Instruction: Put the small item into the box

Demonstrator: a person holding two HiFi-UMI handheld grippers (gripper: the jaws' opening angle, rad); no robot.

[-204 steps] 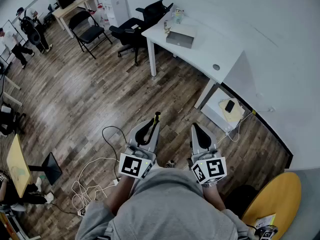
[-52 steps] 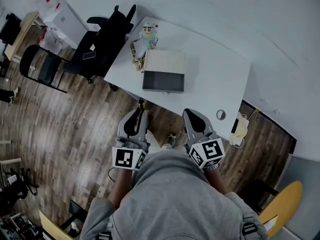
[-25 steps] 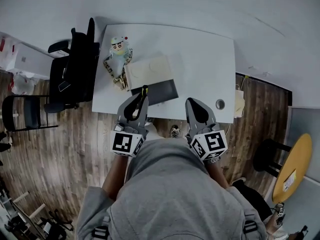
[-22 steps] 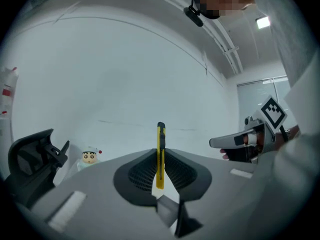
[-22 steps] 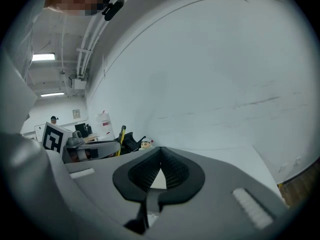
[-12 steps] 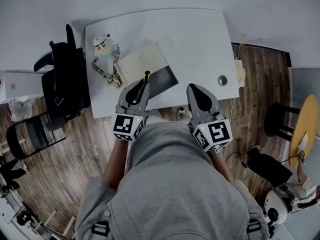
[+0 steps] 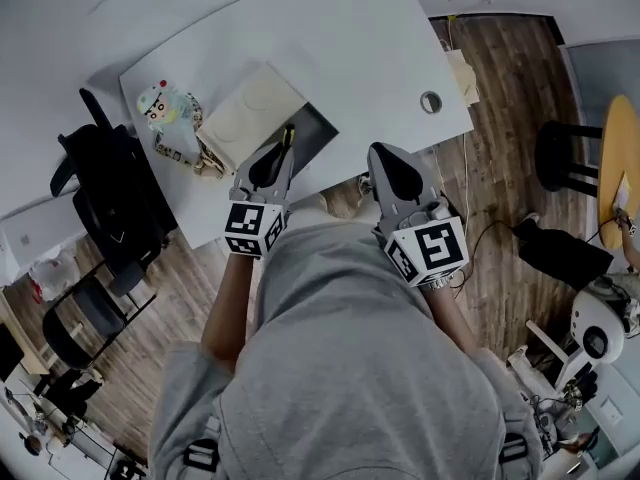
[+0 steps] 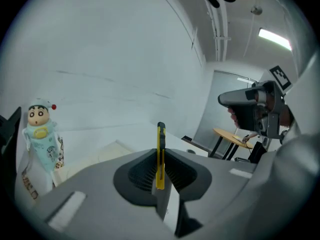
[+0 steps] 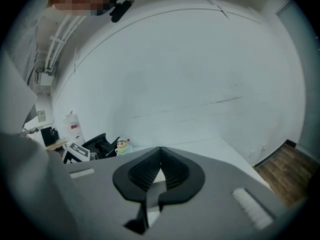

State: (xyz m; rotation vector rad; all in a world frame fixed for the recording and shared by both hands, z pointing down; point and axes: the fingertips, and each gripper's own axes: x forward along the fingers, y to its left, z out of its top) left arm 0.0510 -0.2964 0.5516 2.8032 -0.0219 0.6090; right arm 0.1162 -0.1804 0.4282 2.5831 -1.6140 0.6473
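Head view: findings. One white table [image 7: 370, 48] runs across the upper frame. One box [image 7: 318, 130] stands open near its front edge, with the beige lid [image 7: 245, 118] folded back toward 10 o'clock and the grey interior exposed. In my judgement it has been left open to receive the item.

The left gripper [image 7: 284, 154] points toward 12 o'clock at the box and is clenched on one utility knife [image 7: 288, 136], a slim yellow-and-black tool. This is the small item, and its tip projects over the near edge of the box interior. Its height above the box cannot be told. Holding it by the lower body leaves the tip free to go in first.

The right gripper [image 7: 378, 156] sits at 3 o'clock of the left one, over the table edge. Its jaws are together on nothing, and it appears to be on standby. One doll [image 7: 165, 113] stands just beside the lid at 9 o'clock, and one cable hole [image 7: 431, 101] lies at 2 o'clock of the box, well apart.

Left gripper view: the pads are pressed on the knife [image 8: 160, 154], which stands upright between them. The doll [image 8: 40, 134] is at 9 o'clock.

Right gripper view: the jaws meet at the tips with nothing between them, and the doll [image 9: 122, 145] is at 10 o'clock.

Count: two grippers, one knife, one box, one doll. The item is not yet in the box.
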